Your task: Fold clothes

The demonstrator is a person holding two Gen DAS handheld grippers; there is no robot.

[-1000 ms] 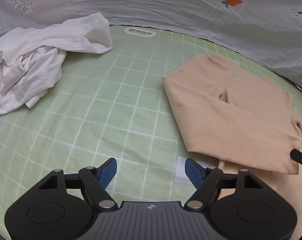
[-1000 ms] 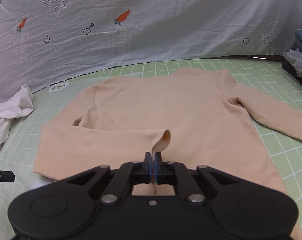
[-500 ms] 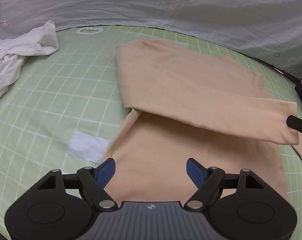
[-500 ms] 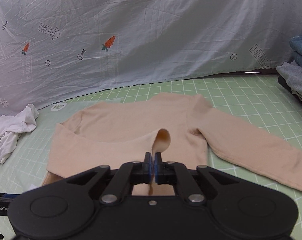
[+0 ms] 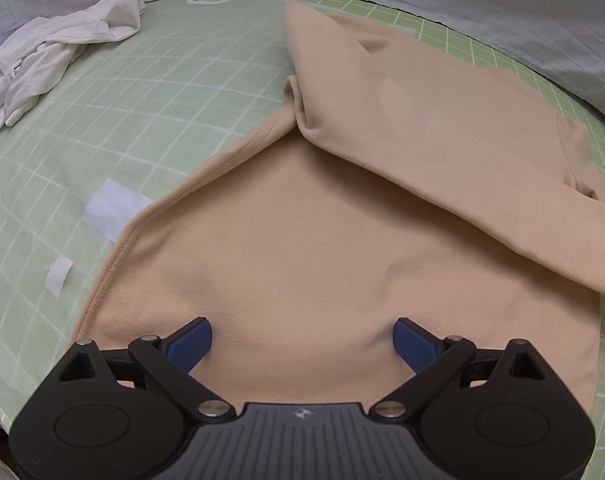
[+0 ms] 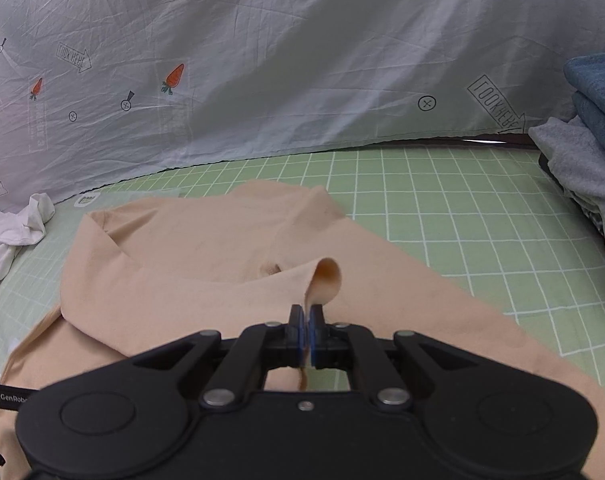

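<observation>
Since the earlier frame, left tool [image 5: 302,344] has advanced over the beige sweater [image 5: 322,248] at frame centre — fingers apart. Right tool [image 6: 306,330] clamps the sleeve cuff [image 6: 324,280]. Step: sleeve fold-in; next — lay and release.

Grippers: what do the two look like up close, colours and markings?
Both are matte black plastic with round caps, silver pivot screws and blue fingertip pads. The left gripper has a ribbed grey centre plate with a small logo; the right gripper has a plain black body.
</observation>
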